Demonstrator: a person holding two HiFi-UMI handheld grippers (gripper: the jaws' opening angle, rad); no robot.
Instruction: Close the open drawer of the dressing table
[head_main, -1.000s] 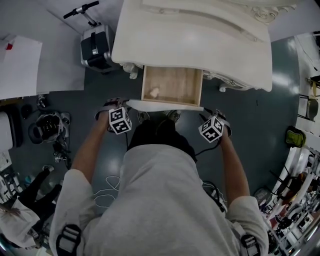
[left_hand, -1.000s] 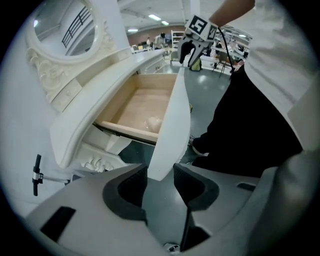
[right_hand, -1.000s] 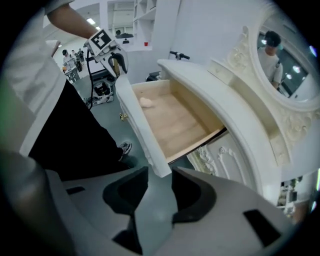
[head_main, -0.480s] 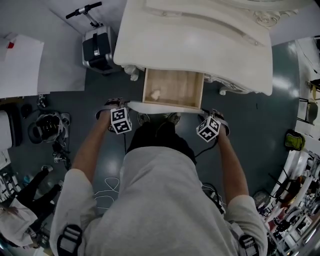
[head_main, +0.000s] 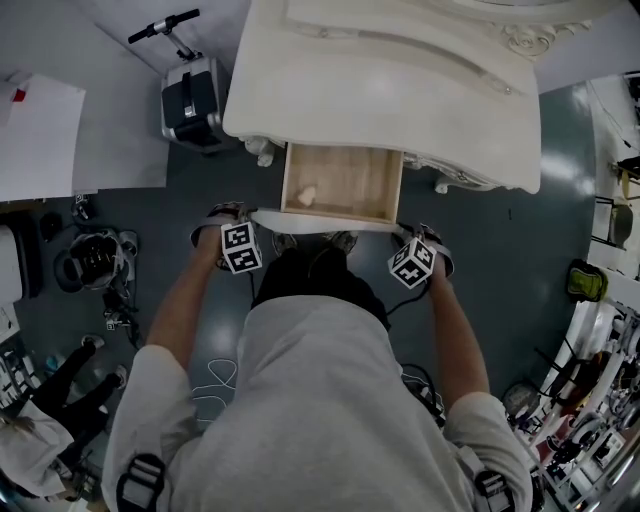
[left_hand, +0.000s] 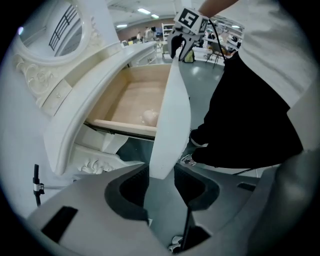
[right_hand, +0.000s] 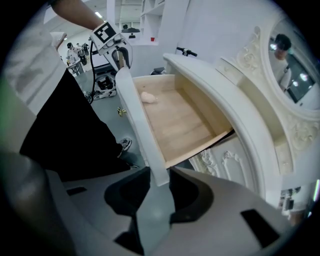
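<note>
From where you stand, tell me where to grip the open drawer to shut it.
Best take the drawer front at its two ends, from above: the thin upright panel overhangs the wooden box on both sides, leaving each end free to pinch.

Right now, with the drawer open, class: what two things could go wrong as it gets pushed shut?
The left gripper and the right gripper, its jaws closing, straddle only the end corners of the drawer front; either could slip off.
Uneven pushing might skew the drawer so it jams in the dressing table.
</note>
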